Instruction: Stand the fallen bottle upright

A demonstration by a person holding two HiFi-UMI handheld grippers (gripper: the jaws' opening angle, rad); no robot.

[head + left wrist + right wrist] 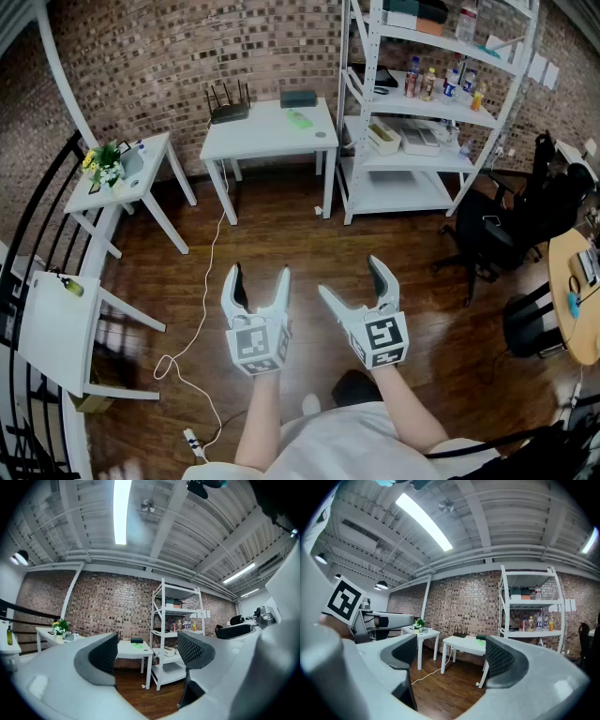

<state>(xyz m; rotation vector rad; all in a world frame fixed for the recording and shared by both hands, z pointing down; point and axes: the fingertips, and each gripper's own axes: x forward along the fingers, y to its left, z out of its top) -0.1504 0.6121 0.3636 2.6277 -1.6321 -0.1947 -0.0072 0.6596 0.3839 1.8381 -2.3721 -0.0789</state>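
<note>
A green bottle lies on its side on the white table against the brick wall, far ahead of both grippers. It shows as a small green shape in the left gripper view and the right gripper view. My left gripper and right gripper hang side by side over the wooden floor, pointing level toward that table. Both are open with nothing between the jaws, as the left gripper and right gripper also show in their own views.
A black router and a dark box share the table. A white shelf unit with bottles stands to its right, a black office chair further right. Small white tables line the left; a white cable crosses the floor.
</note>
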